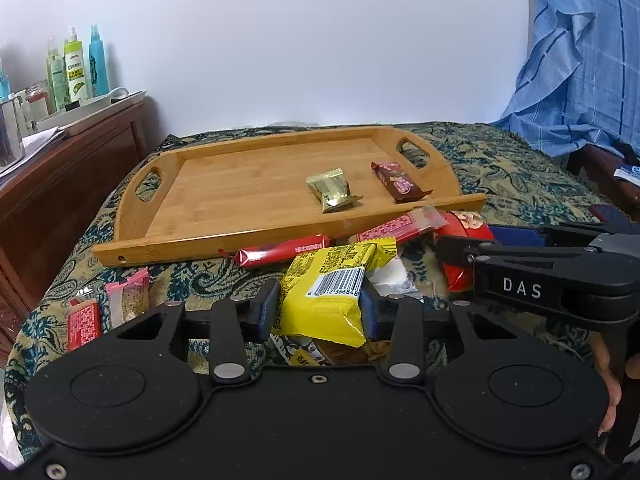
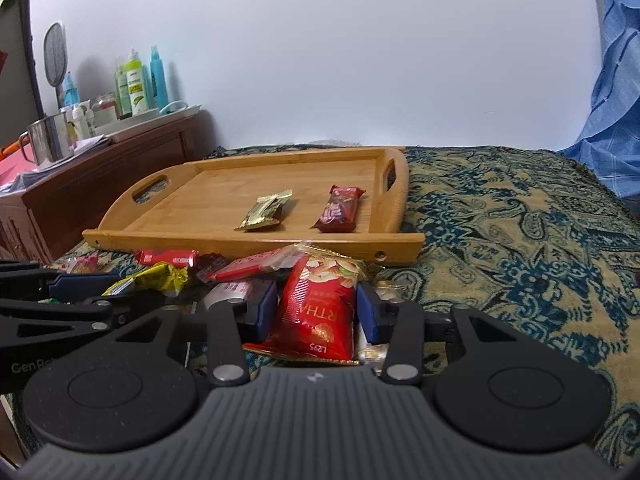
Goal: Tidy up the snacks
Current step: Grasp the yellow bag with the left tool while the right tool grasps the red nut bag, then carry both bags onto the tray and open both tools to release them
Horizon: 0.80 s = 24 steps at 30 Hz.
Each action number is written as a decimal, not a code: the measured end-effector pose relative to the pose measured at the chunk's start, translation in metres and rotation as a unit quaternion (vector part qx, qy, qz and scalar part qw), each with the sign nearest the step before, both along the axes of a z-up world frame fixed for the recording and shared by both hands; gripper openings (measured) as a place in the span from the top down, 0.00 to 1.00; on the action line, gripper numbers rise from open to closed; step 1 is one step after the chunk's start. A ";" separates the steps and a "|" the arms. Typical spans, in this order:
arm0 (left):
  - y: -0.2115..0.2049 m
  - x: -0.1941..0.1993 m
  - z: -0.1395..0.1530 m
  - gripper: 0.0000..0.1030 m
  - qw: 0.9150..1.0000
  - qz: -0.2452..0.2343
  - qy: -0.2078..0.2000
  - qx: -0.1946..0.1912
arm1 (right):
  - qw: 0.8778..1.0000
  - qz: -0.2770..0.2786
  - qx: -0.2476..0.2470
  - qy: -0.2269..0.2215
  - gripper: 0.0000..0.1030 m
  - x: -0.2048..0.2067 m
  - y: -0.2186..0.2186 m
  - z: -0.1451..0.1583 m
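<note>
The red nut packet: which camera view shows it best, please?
The right wrist view. There the red nut packet fills the centre between the right gripper pads, with its printed face visible. In the left wrist view only part of it shows, behind the right gripper's finger.

We see open tray (image 1: 240,184) floor at frame left; a gold packet (image 1: 333,191) and brown bar (image 1: 400,182) occupy its right, its near rail (image 1: 280,236) barring entry.

Snack under yellow packet (image 1: 324,308) hidden
</note>
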State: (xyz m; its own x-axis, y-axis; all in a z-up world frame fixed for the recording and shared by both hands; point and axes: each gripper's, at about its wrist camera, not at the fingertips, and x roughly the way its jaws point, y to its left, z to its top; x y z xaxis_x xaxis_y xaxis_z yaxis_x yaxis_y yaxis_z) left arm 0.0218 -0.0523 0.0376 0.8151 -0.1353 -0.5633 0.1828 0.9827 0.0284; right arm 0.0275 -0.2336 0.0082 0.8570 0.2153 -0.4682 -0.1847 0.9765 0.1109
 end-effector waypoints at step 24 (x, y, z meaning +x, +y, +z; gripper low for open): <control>0.016 0.038 0.065 0.66 0.998 0.032 -0.043 -0.033 | 0.997 -0.043 0.030 -0.053 0.55 0.006 -0.005 0.046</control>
